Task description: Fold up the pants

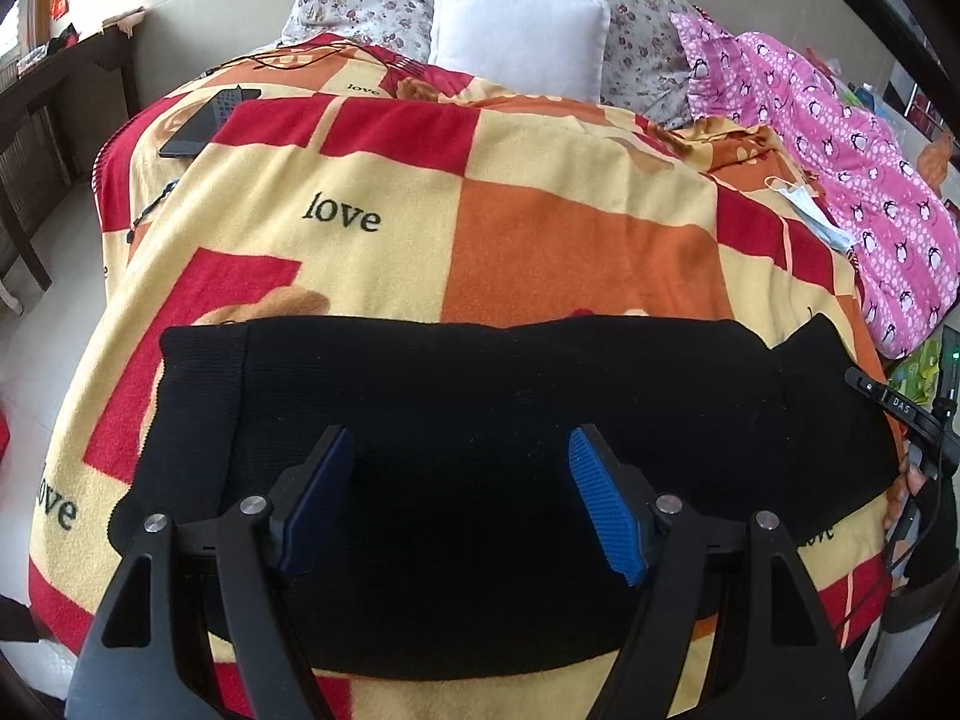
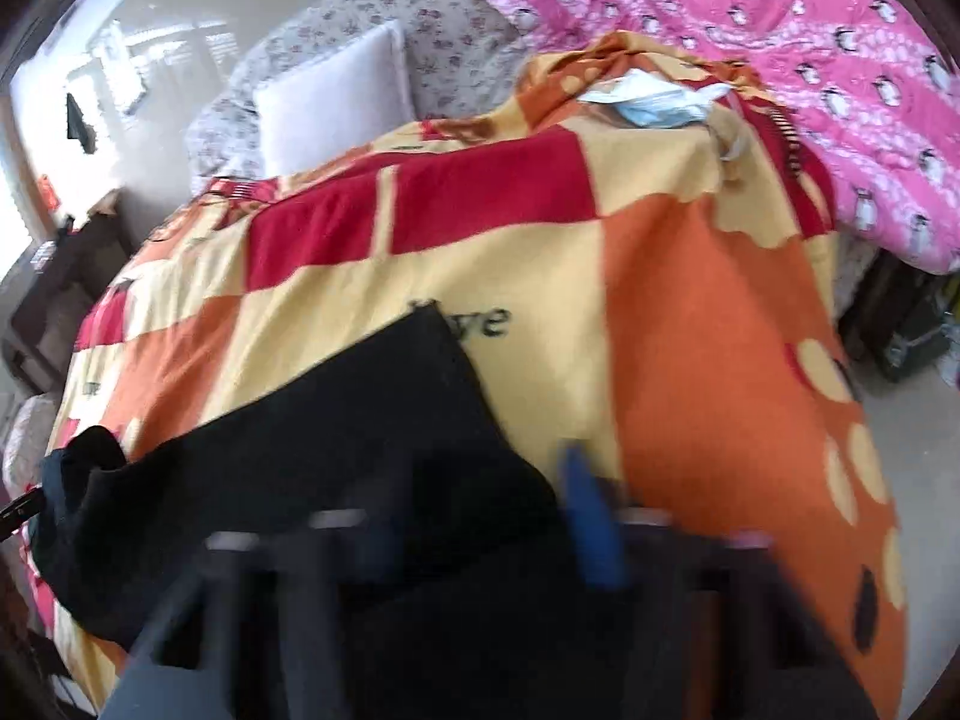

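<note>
Black knit pants (image 1: 510,396) lie as a long band across the checked "love" blanket (image 1: 384,210) on the bed. My left gripper (image 1: 459,480) hovers over the middle of the pants, open, its blue pads (image 1: 606,510) wide apart with nothing pinched. The right gripper's body (image 1: 900,414) and a hand (image 1: 906,480) show at the pants' right end. The right wrist view is motion-blurred. It shows the pants (image 2: 300,450) slanting to the lower left and my right gripper (image 2: 486,528) above their near edge. One blue pad (image 2: 591,522) stands off-centre, so the jaws look apart.
A white pillow (image 1: 516,36) and floral bedding lie at the head of the bed. A pink penguin quilt (image 1: 840,168) and a face mask (image 1: 810,210) sit to the right. A dark phone (image 1: 198,126) rests on the blanket's far left. A dark wooden desk (image 1: 42,96) stands left of the bed.
</note>
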### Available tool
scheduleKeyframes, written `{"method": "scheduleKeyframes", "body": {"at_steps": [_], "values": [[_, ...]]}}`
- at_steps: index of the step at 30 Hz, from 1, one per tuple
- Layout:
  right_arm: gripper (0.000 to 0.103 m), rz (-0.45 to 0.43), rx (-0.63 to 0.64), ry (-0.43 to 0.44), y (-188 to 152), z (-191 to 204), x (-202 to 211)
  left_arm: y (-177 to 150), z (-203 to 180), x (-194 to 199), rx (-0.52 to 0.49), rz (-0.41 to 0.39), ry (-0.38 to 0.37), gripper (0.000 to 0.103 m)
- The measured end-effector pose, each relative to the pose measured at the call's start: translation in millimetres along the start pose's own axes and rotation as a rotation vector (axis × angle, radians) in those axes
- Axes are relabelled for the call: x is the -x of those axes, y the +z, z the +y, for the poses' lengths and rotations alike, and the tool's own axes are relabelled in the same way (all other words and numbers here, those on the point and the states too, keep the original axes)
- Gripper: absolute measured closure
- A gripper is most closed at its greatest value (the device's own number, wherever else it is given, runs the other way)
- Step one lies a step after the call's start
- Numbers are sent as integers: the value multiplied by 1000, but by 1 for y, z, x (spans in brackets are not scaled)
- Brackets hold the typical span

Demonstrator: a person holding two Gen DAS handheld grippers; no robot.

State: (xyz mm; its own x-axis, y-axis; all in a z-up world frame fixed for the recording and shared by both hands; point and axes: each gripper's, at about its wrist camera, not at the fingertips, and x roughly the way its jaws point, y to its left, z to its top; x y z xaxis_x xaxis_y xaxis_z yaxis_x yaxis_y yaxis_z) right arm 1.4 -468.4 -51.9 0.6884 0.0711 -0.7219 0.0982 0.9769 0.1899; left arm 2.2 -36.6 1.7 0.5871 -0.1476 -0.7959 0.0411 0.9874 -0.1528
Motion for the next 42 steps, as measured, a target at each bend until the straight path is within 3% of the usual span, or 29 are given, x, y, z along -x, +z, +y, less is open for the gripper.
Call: {"method": "scheduleKeyframes", "body": {"at_steps": [4,8,11,15,16,17,21,25,28,33,37,42], "values": [[95,-68,16,26,-1,7,28,0,-1,1,3,2,-3,29],[95,-169,19,22,-16,5,104,-1,-3,6,-11,-5,-5,29],[95,-152,2,12,-32,-6,123,-3,-3,4,-20,-2,2,29],[94,-36,-24,-37,-53,-21,83,-11,-1,-5,-18,16,27,29],[92,-10,-21,-58,-57,-23,74,-12,-2,-4,-21,12,37,29],[81,5,-12,-87,-60,-22,70,-13,-2,-3,-25,7,47,29],[60,-83,-14,-126,-54,-13,99,-13,0,0,-31,-13,73,29],[57,-144,21,7,-42,23,112,-11,1,2,-37,-45,102,29],[57,-96,101,205,-39,77,94,-10,4,1,-39,-56,123,29],[57,-5,233,391,-43,167,57,-9,12,2,-39,-82,157,29],[57,45,311,475,-48,224,39,-8,23,3,-28,-96,171,29],[57,85,385,428,-49,262,4,-7,37,-7,3,-85,181,28]]}}
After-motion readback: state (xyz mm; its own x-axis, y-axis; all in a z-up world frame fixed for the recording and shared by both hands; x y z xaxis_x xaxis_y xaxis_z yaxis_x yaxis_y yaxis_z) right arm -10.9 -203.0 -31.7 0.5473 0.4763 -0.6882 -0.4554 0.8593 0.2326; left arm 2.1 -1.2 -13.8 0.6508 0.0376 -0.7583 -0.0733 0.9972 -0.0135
